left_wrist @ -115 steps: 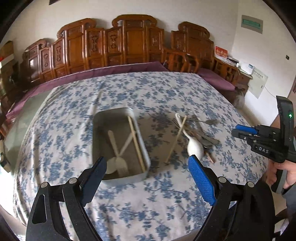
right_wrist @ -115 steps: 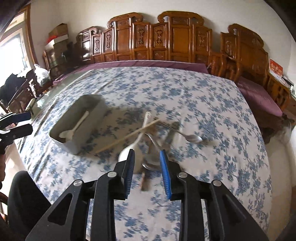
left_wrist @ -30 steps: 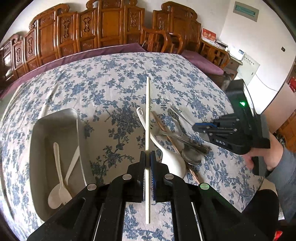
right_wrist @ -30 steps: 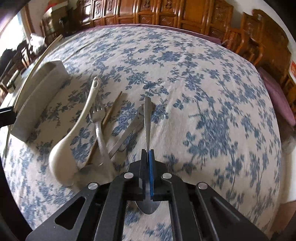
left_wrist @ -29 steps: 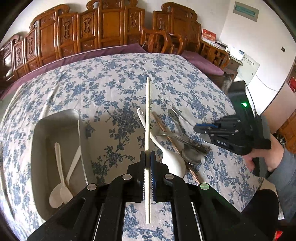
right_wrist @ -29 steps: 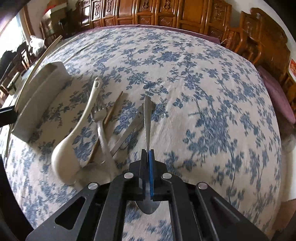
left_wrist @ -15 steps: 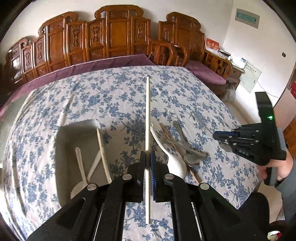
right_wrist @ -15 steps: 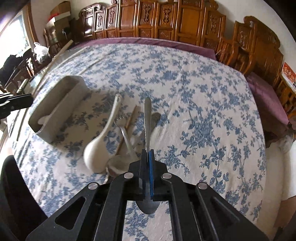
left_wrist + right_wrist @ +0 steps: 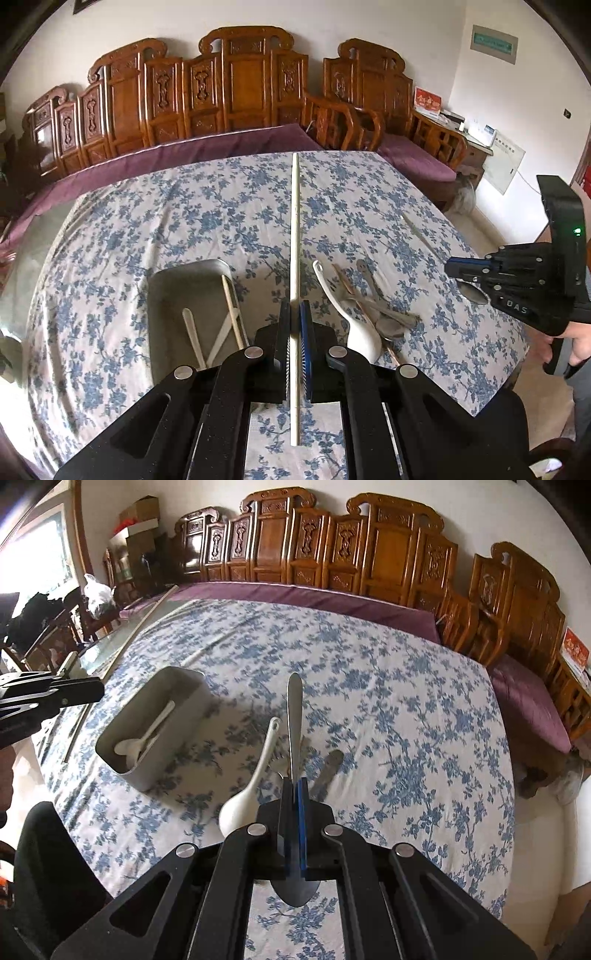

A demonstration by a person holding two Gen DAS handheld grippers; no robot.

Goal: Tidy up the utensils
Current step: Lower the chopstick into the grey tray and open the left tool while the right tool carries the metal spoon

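My left gripper [image 9: 294, 314] is shut on a pale chopstick [image 9: 294, 229] and holds it above the floral tablecloth, right of the grey metal tray [image 9: 162, 291]. The tray holds white plastic spoons [image 9: 192, 332] and a chopstick [image 9: 232, 306]. My right gripper [image 9: 294, 786] is shut on a metal spoon [image 9: 294, 716], handle pointing forward, above the table. It also shows in the left wrist view [image 9: 454, 266]. A white ceramic spoon [image 9: 354, 325], a brown chopstick and metal cutlery [image 9: 384, 317] lie in a pile on the cloth. The tray shows in the right wrist view [image 9: 184, 686].
The table [image 9: 406, 701] is covered by a blue floral cloth. Carved wooden chairs [image 9: 243, 92] stand along its far side. A purple cushion [image 9: 417, 158] lies at the right. The left gripper shows at the left edge of the right wrist view [image 9: 55, 694].
Both grippers have risen and pulled back from the table with their loads. Earlier still, both were open and empty and the pale chopstick lay on the pile.
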